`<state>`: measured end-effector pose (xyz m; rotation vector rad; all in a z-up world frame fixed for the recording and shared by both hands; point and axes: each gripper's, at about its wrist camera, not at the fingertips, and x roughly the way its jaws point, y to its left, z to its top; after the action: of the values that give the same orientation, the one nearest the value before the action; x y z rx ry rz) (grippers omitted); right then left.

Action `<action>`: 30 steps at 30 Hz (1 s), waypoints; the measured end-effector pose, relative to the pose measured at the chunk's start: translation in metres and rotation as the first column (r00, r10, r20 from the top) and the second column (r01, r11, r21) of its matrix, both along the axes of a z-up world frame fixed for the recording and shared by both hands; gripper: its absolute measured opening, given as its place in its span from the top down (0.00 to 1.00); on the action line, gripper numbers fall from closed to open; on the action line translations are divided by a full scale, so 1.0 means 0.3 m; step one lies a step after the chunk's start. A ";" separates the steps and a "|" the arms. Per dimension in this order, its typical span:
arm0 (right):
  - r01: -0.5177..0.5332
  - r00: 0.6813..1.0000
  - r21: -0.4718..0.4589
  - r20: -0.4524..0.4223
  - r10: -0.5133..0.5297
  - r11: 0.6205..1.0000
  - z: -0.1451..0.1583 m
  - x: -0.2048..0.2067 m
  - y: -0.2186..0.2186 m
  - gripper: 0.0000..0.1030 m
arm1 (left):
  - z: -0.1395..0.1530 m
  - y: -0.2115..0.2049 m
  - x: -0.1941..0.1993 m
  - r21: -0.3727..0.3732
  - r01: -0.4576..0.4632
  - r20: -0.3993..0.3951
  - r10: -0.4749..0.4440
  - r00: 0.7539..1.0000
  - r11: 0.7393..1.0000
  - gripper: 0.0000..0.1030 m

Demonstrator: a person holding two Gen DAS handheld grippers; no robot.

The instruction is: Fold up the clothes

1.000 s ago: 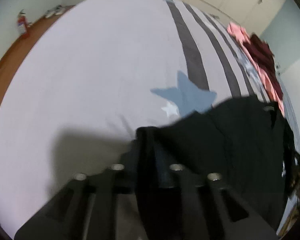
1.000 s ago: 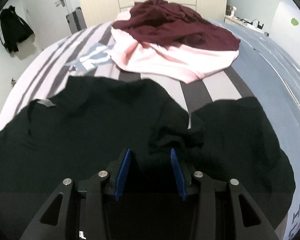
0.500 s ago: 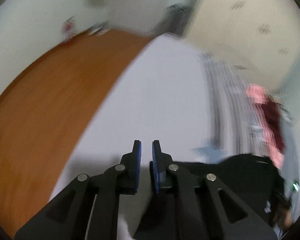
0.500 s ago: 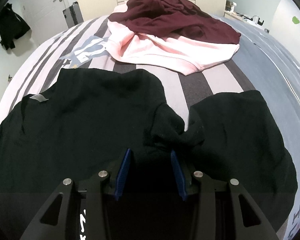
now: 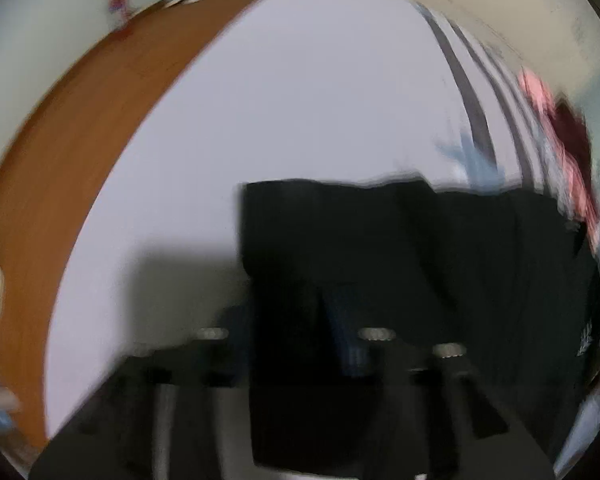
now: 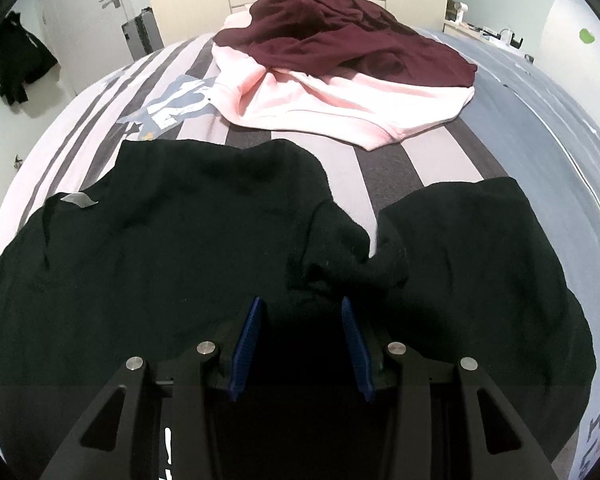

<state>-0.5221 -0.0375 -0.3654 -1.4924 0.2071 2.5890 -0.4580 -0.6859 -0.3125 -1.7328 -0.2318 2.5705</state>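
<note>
A black garment (image 6: 180, 240) lies spread across the striped bed cover (image 6: 400, 168). My right gripper (image 6: 301, 302) points down at its near middle, where the blue pads (image 6: 247, 340) hold a bunched fold between them. The left wrist view is smeared by motion. There my left gripper (image 5: 296, 304) is at the black garment's (image 5: 460, 260) left corner. Its jaws are closing, with dark cloth draped between them and over the left finger. Only the right blue pad (image 5: 348, 340) shows.
A pink garment (image 6: 340, 108) with a maroon one (image 6: 340, 36) heaped on it lies at the far end of the bed. The bed's left edge drops to a wooden floor (image 5: 80, 160). A suitcase (image 6: 142, 36) and a hanging black jacket (image 6: 16, 64) are by the door.
The left gripper swung out toward the bed's left edge, its jaws showing a bare gap midway. Black cloth now lies between them again. The garment's left side stretched out flatter. The right gripper stayed put.
</note>
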 end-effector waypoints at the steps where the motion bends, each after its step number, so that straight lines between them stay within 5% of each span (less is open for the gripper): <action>1: -0.004 1.000 0.005 -0.001 0.004 1.000 0.000 0.000 -0.002 0.63 | 0.014 0.026 0.014 -0.028 0.044 -0.014 -0.044 0.999 0.999 0.94; 2: -0.005 1.000 0.008 -0.001 0.005 1.000 -0.001 0.000 -0.003 0.63 | 0.028 0.052 0.027 -0.056 0.087 -0.026 -0.088 0.996 0.995 0.94; 8: -0.007 1.000 0.010 0.004 0.007 1.000 -0.003 0.000 -0.003 0.63 | 0.190 -0.072 0.158 -0.125 -0.009 -0.104 -0.004 0.995 0.992 0.91; 12: -0.013 1.000 0.005 0.009 0.013 1.000 -0.002 0.004 0.005 0.63 | 0.184 -0.212 0.234 -0.228 -0.182 -0.031 0.180 0.983 0.956 0.91; 14: -0.014 1.000 0.000 0.007 0.014 1.000 0.000 0.013 0.014 0.63 | 0.194 -0.245 0.274 -0.216 -0.236 -0.043 0.233 0.972 0.947 0.90; 24: -0.079 0.997 0.054 -0.002 0.079 0.995 0.063 0.199 0.093 0.63 | 0.241 0.120 0.334 -0.099 -0.059 -0.116 0.047 0.992 0.993 0.78; 30: 0.125 0.992 0.047 -0.015 -0.124 0.991 0.113 0.324 0.377 0.62 | 0.260 0.328 0.344 -0.070 0.039 -0.119 -0.047 0.992 0.997 0.78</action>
<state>-0.4249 0.0757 -0.3316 -1.4007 0.2301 2.4878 -0.3547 -0.5876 -0.2345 -1.5762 -0.1040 2.6693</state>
